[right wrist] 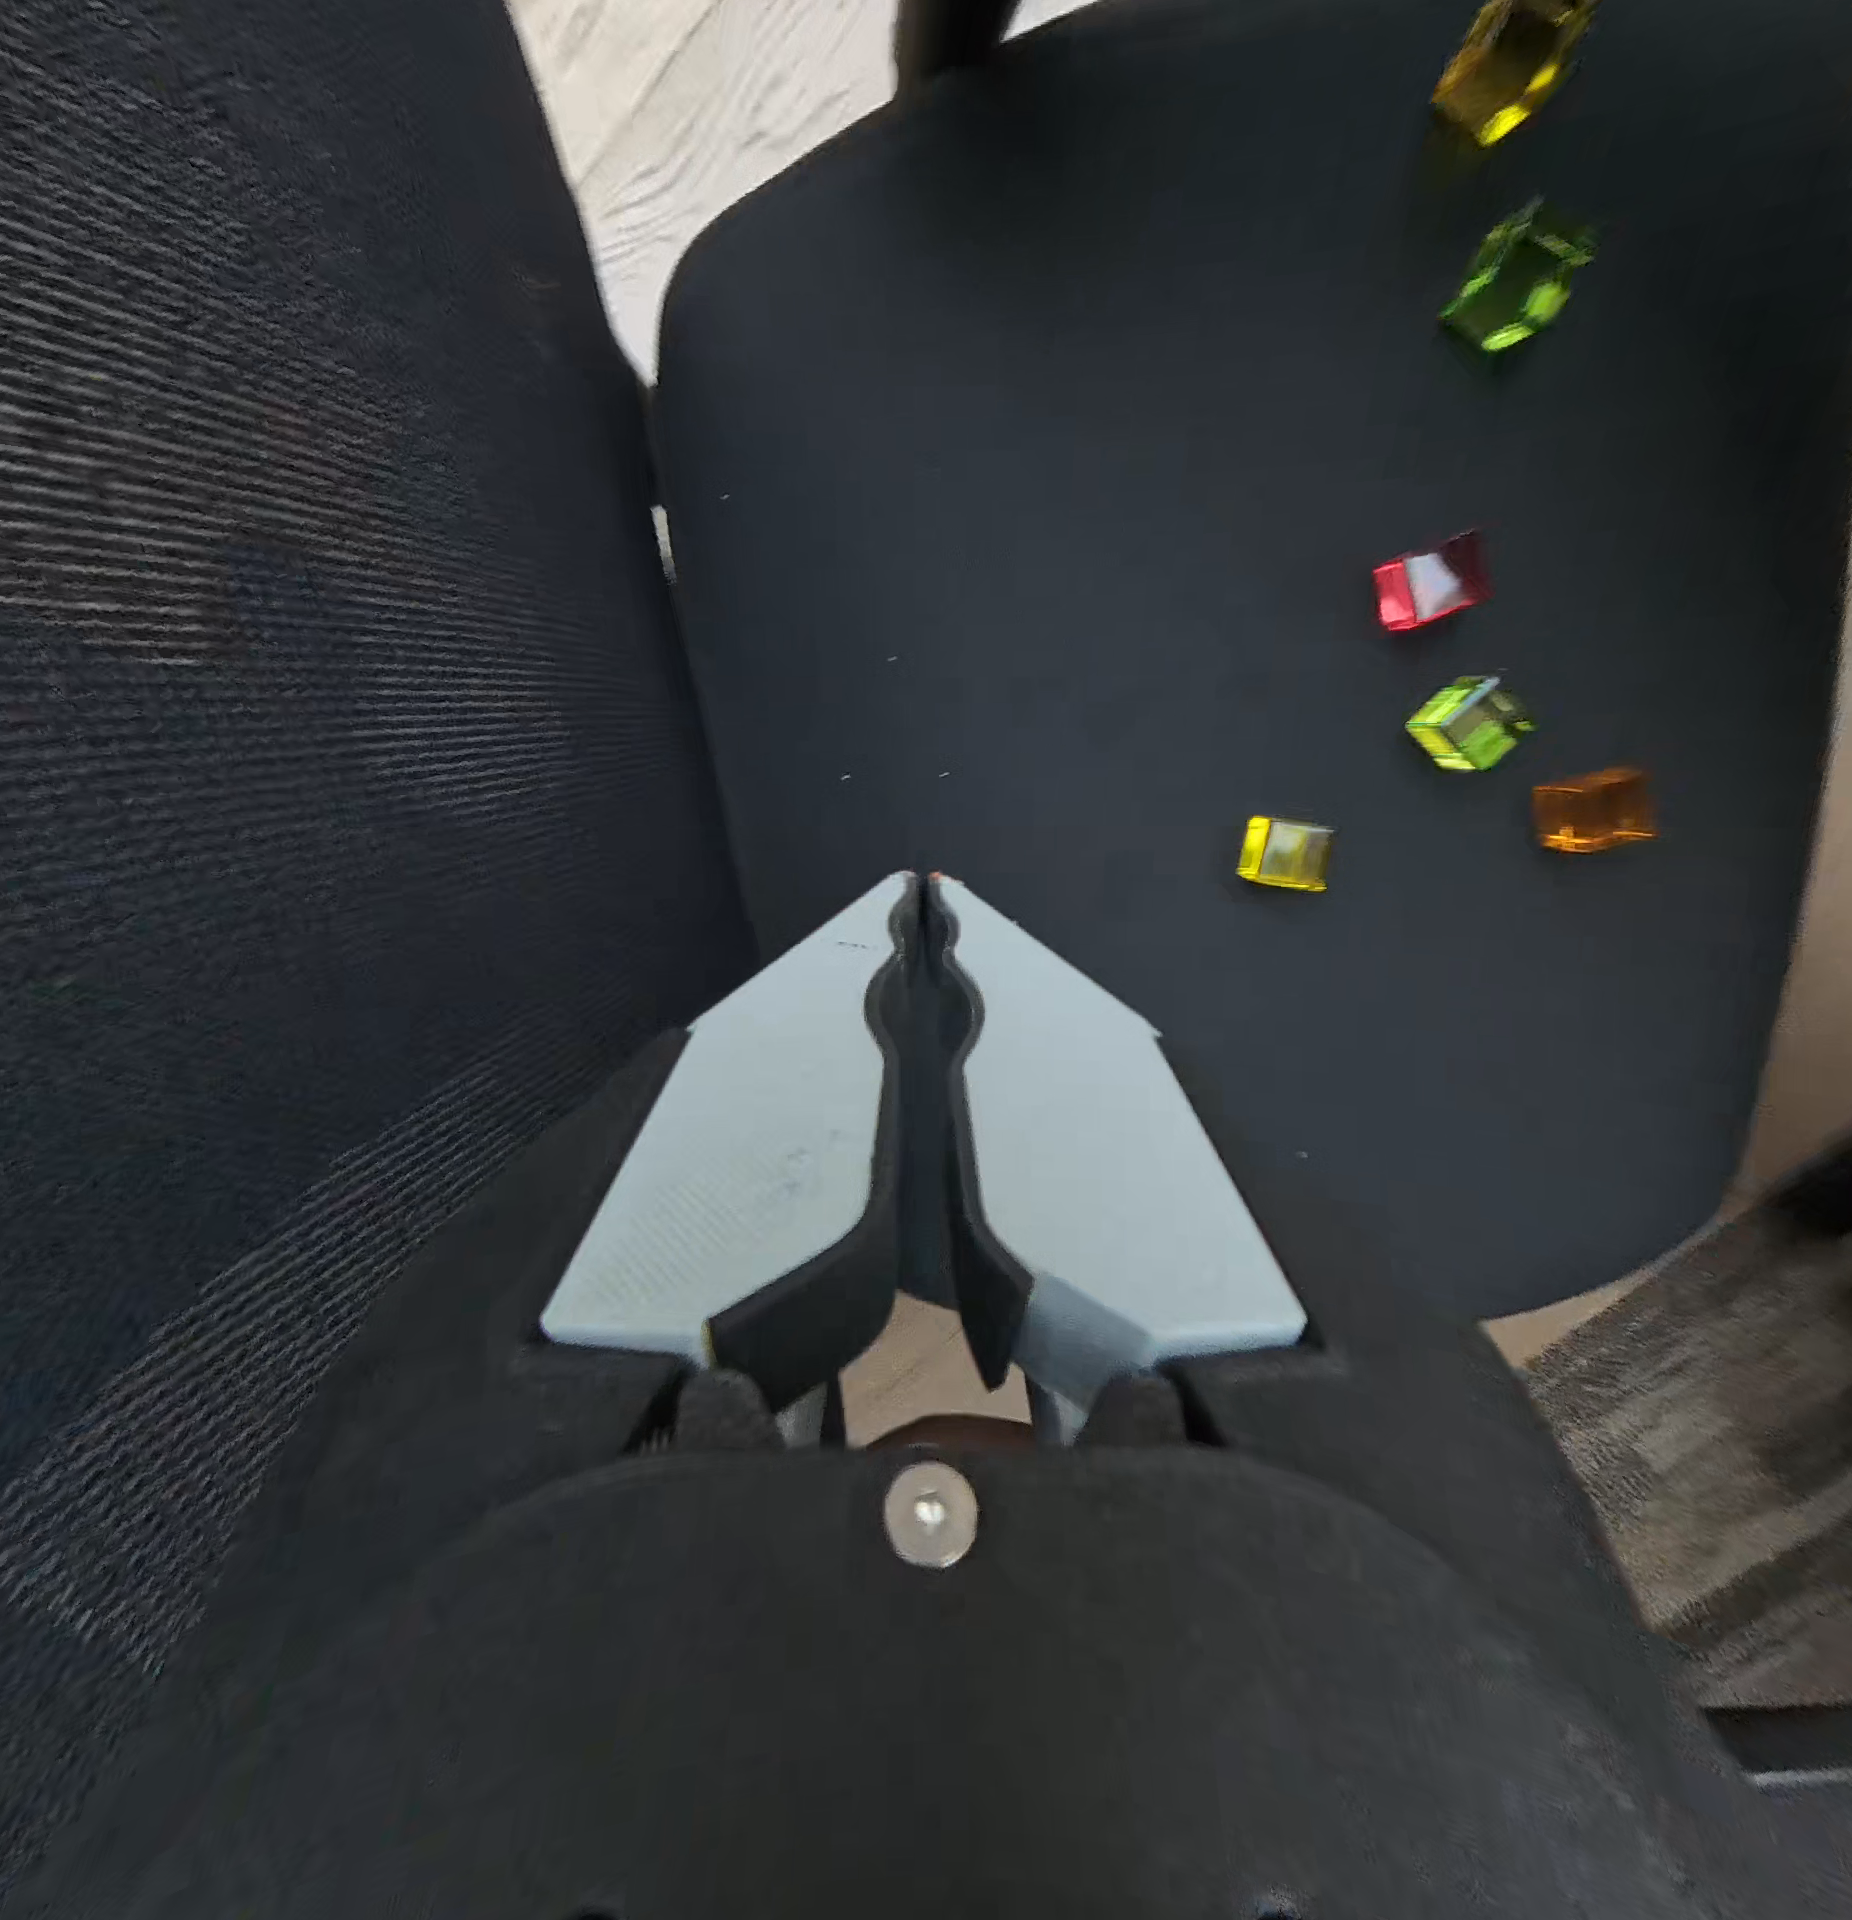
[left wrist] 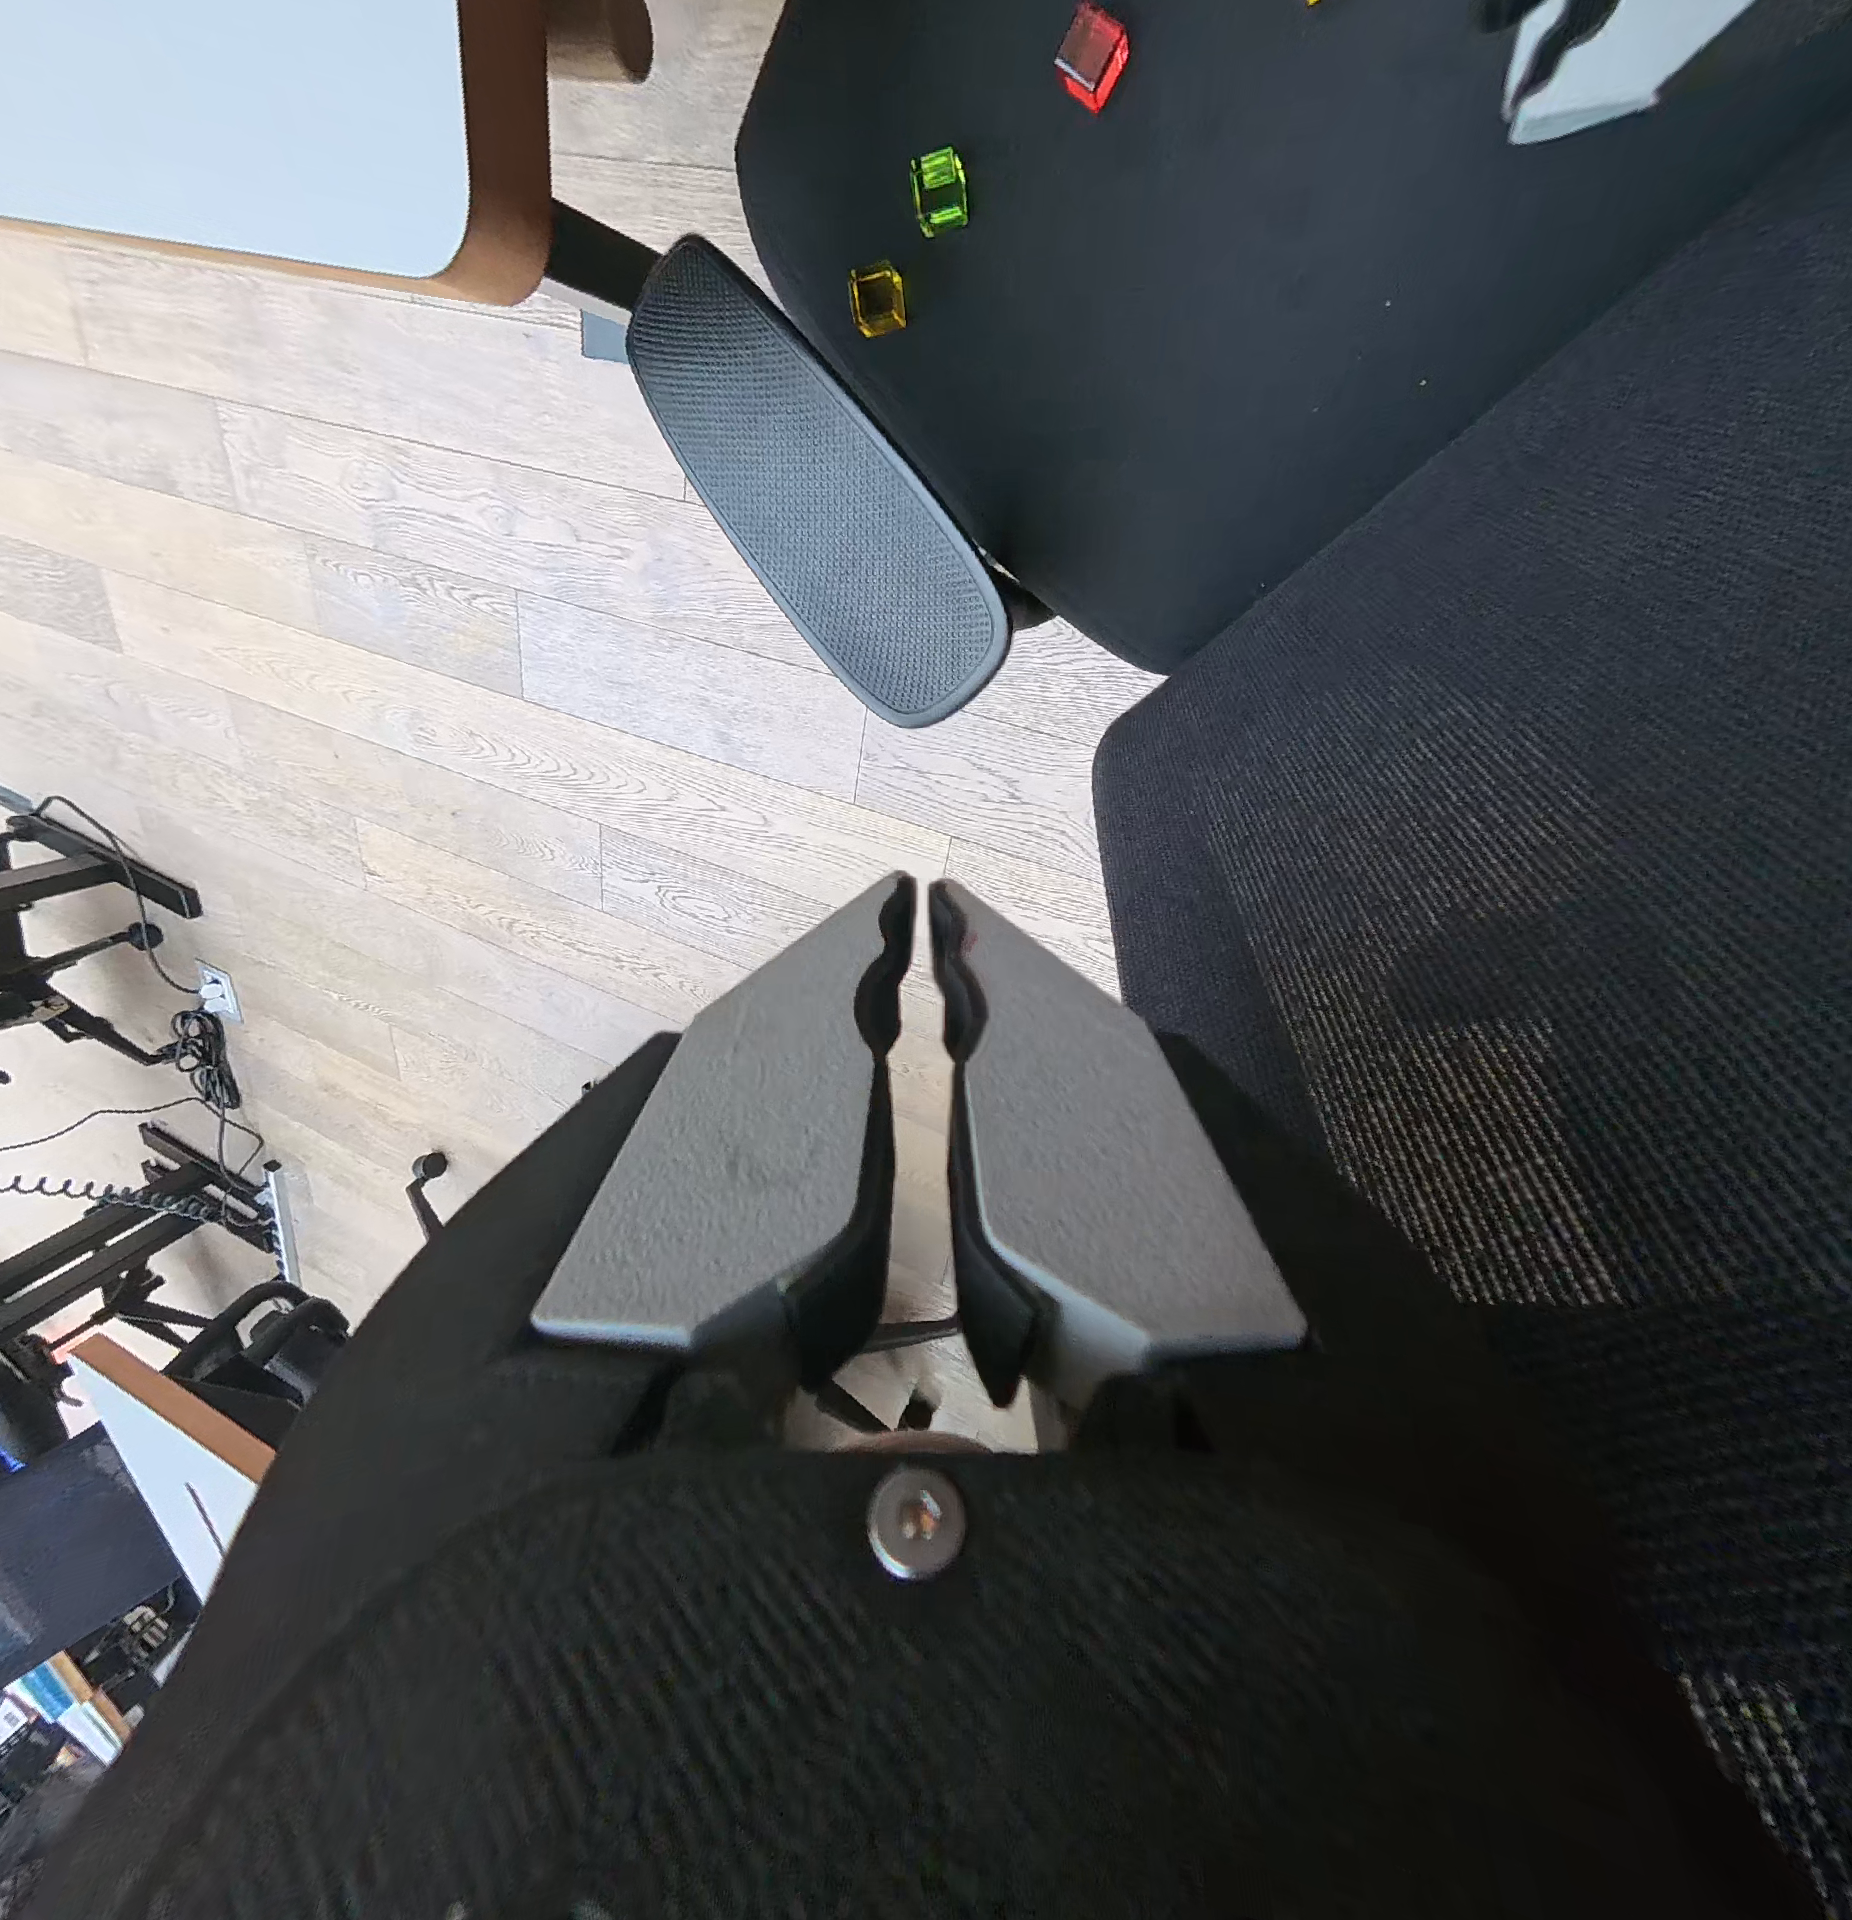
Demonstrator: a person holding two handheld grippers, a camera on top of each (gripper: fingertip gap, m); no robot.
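My left gripper [left wrist: 922,888] is shut with nothing between its tips. It hangs over the wooden floor [left wrist: 382,644], left of a black mesh chair back [left wrist: 1524,779]. My right gripper [right wrist: 924,881] is shut with nothing between its tips, low over a black chair seat [right wrist: 1057,499]. Several small translucent cubes lie on that seat to its right. A yellow cube [right wrist: 1283,852] is nearest. Farther off are an orange cube [right wrist: 1592,810], a green cube [right wrist: 1469,724] and a red cube [right wrist: 1429,592]. The left wrist view shows the red cube [left wrist: 1091,54], a green cube [left wrist: 938,191] and a yellow cube [left wrist: 877,298].
A grey chair armrest [left wrist: 813,478] juts over the floor. A white table with a wooden edge [left wrist: 215,114] stands at top left. Black stands with cables [left wrist: 91,1039] crowd the left edge. The mesh chair back [right wrist: 226,623] fills the left of the right wrist view. My left tips are about 50 cm from the yellow cube [right wrist: 1283,852], my right tips only 20 cm.
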